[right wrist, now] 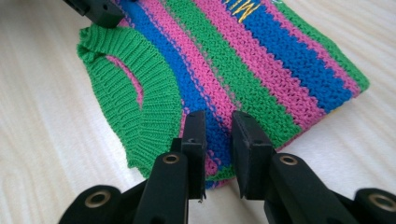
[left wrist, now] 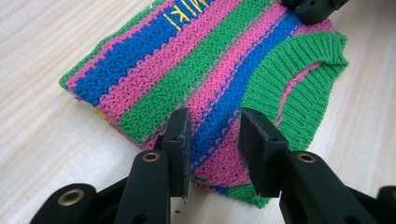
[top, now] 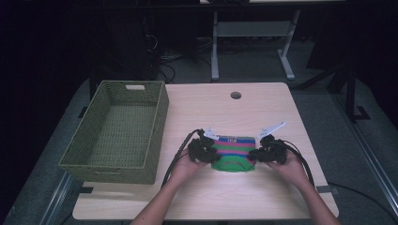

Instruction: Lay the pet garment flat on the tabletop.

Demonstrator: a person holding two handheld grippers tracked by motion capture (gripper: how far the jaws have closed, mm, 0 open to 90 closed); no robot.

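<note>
A small knitted sweater [top: 233, 151] with pink, blue and green stripes and a green ribbed neck lies flat near the front of the wooden table [top: 220, 197]. My left gripper [top: 211, 150] holds the sweater's left edge. In the left gripper view the striped sweater [left wrist: 210, 60] runs between the two jaws of the left gripper [left wrist: 215, 128]. My right gripper [top: 256, 153] holds the opposite edge. The right gripper view has the right gripper [right wrist: 218, 128] pinching the sweater [right wrist: 243, 60] near its neck. Each view catches the other gripper's tip at the far edge.
A green woven basket [top: 112, 169] stands on the left side of the table, with nothing visible inside. A round cable hole [top: 235, 95] is near the table's far edge. Bare wood surrounds the sweater. Behind the table are dark floor and a white desk frame [top: 215, 51].
</note>
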